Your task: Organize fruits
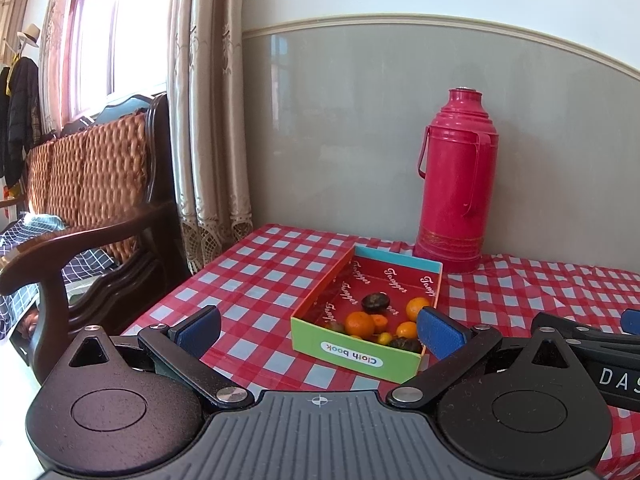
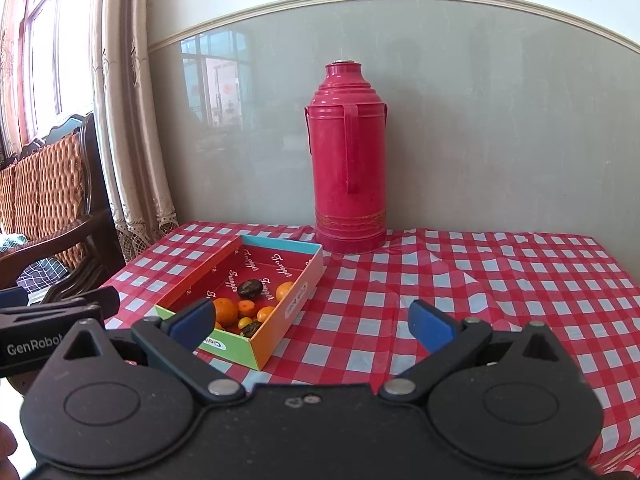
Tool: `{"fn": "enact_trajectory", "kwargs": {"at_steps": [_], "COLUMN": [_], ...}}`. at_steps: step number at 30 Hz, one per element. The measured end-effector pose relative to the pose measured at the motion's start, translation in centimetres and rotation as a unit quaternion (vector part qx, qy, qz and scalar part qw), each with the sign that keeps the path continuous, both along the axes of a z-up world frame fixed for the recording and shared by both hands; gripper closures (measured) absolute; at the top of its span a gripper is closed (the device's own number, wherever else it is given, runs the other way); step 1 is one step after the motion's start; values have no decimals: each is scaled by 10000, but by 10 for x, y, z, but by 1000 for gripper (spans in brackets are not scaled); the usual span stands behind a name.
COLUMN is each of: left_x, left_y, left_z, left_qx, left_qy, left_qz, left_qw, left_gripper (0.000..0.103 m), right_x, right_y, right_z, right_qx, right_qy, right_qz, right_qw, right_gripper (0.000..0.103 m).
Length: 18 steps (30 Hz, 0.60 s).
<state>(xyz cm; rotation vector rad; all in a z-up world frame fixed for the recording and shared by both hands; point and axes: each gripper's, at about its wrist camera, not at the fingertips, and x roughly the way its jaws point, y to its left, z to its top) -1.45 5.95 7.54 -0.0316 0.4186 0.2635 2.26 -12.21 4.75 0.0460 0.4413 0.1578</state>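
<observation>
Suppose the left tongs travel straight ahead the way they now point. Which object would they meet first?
Probably the cardboard box of fruits: its near green wall sits right between the open left tongs. The red thermos stands further back and to the right. Depth is uncertain in this fisheye view.

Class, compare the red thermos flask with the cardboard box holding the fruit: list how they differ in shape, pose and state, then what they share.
The thermos flask is a tall, upright cylinder; the cardboard box is low, rectangular and lies flat.
The flask is capped shut; the box is open-topped, showing oranges and dark fruits.
The flask is plain red outside; the box has green, orange and blue walls.
Both rest on the checked tablecloth and neither is held.
</observation>
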Motion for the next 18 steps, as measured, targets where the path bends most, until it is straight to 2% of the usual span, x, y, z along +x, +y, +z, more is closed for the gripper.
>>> {"fn": "enact_trajectory", "kwargs": {"at_steps": [18], "left_x": [1], "left_y": [2], "left_z": [-2], "left_qx": [-137], "left_qy": [-121], "left_qz": [-49], "left_qw": [9998], "left_gripper": [0], "right_x": [1], "right_y": [-2], "right_z": [-1], "right_qx": [29], "right_qy": [-46], "right_qz": [-3], "right_qw": [10000], "right_gripper": [6]}}
